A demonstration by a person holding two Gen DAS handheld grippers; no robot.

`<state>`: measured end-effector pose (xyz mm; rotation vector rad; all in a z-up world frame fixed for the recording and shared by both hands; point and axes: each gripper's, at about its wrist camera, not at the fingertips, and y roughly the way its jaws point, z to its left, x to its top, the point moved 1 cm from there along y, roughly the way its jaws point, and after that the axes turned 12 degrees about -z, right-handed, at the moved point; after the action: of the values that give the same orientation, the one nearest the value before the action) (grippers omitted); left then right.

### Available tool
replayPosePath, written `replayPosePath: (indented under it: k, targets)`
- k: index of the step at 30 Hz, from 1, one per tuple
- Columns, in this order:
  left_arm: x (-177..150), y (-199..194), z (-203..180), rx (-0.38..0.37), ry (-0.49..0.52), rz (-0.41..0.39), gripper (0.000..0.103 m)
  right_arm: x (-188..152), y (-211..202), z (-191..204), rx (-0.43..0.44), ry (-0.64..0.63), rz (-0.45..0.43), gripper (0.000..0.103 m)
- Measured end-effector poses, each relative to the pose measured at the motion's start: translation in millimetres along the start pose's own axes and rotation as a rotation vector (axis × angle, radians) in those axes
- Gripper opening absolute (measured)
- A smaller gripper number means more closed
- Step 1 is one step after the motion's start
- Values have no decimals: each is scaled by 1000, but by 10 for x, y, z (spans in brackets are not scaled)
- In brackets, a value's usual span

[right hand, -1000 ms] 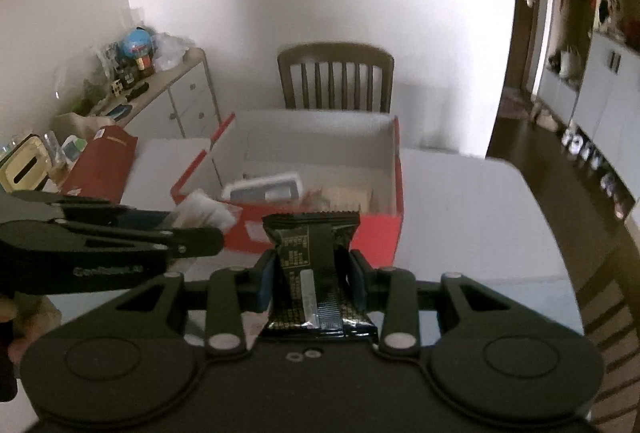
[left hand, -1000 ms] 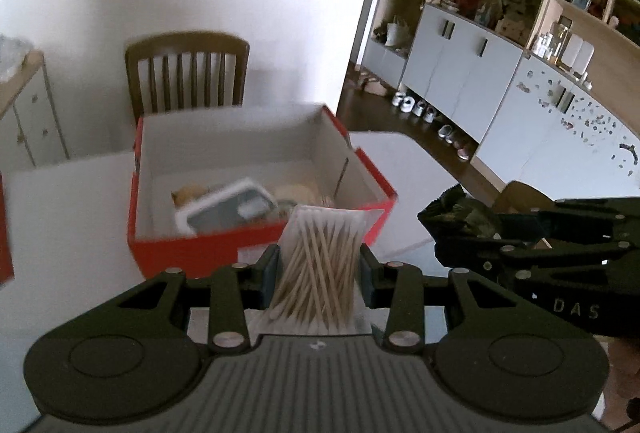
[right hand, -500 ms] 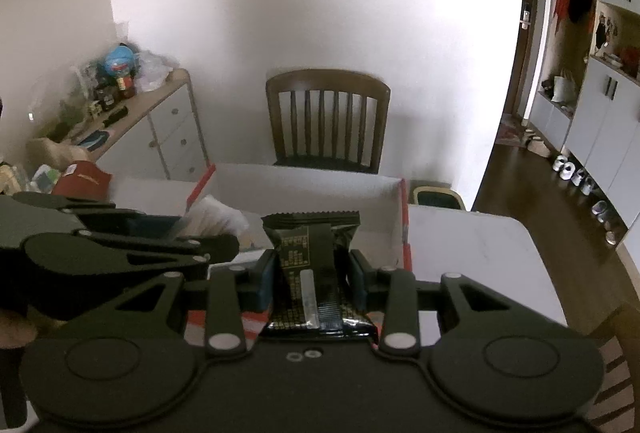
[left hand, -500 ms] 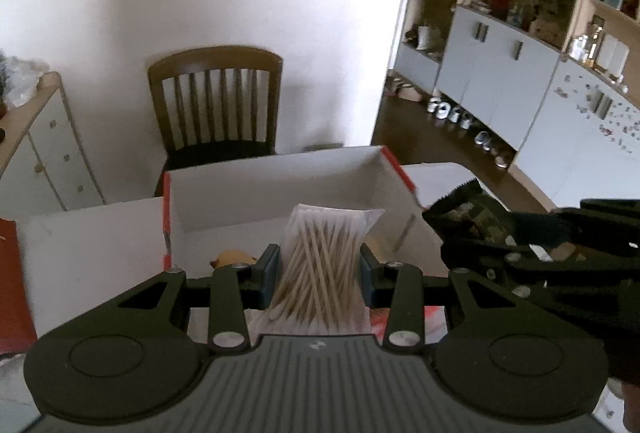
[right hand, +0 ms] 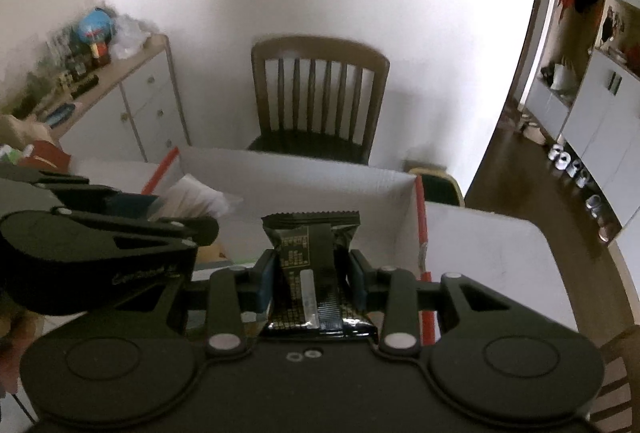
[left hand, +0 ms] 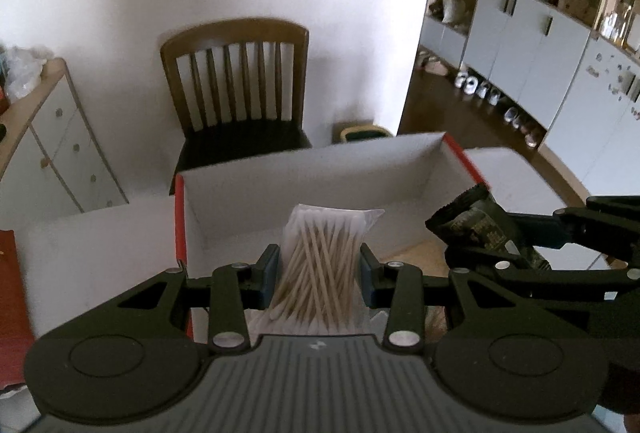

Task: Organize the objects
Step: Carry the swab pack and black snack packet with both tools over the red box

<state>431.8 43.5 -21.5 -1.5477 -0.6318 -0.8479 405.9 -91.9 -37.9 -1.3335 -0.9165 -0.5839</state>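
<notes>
Furthest left, a red lid (left hand: 12,309) lies on the white table (left hand: 96,253), beside the red box (left hand: 320,169) whose white inner walls stand open toward both cameras. The left gripper (left hand: 319,273) is clamped on a clear bag of cotton swabs (left hand: 324,257), its pads pressing the bag's two sides with the upper end sticking out over the box's interior. The bag looks very light and soft; the film is likely slippery and the thin sticks can shift or snap, so a mid-body hold across the bundle suits it. To the right, the right gripper (right hand: 311,283) is closed as far as the dark snack packet (right hand: 314,265) allows, gripping its lower half above the box. That packet seems light, crinkly and crushable, best pinched gently at the sides or by its crimped seam.
</notes>
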Motion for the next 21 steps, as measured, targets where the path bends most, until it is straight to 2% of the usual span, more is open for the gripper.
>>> replayPosePath:
  k: [12,21]
  targets:
    - [-173,419,82,20,28,84,39,-238,433,17,-27,-19,128,36]
    - [-326,587,74,38,54,144,39,-384,501,30,-35,-31,163,37]
